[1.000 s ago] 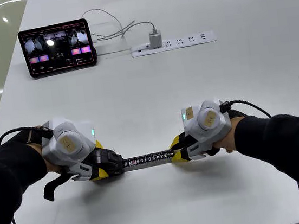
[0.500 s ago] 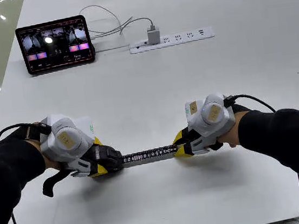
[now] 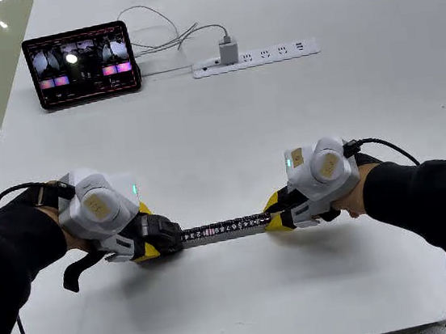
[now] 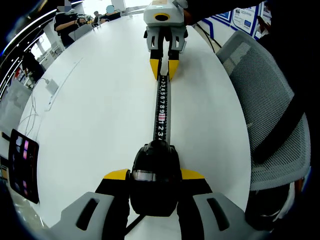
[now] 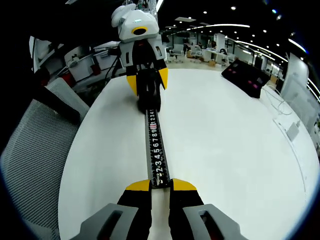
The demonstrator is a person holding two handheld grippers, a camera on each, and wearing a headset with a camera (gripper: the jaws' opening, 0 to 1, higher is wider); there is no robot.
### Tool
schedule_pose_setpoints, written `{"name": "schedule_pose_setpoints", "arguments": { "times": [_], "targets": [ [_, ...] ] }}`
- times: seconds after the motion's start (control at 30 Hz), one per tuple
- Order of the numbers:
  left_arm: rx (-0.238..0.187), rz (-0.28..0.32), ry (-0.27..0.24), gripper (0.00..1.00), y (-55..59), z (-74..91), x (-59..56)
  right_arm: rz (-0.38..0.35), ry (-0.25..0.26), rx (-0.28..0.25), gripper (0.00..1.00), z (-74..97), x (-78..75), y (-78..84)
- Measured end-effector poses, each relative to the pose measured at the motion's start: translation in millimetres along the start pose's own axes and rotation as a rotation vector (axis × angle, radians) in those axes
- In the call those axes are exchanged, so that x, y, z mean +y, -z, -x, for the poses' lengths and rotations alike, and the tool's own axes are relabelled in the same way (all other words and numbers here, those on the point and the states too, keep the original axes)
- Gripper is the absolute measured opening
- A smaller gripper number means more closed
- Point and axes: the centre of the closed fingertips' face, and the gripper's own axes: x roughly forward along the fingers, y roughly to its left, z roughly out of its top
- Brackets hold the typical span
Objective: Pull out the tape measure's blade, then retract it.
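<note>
Two grippers set facing each other over white table [image 3: 225,118], near its front edge. Tape measure case [image 4: 155,182] clamped between left gripper [image 3: 148,236] jaws; blade [image 3: 224,229] tip pinched in closed right gripper [image 3: 274,214] jaws. Blade stretched straight between them, long axis left-right, low over tabletop. Short length drawn out; further pull judged rightward, away from case. Forearms held level, angled inward.

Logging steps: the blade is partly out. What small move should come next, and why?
Probably draw the right gripper slightly farther from the left gripper: it pinches the blade tip, the left clamps the case, and just a short stretch is out.
</note>
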Motion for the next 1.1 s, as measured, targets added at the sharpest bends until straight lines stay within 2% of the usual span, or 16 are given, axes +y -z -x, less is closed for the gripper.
{"name": "schedule_pose_setpoints", "arguments": {
  "times": [1.1],
  "targets": [
    [0.005,-0.001,0.002,0.30,0.8,-0.1,1.8,-0.013,0.004,0.007,0.08,11.3,0.3,12.5]
  ]
}}
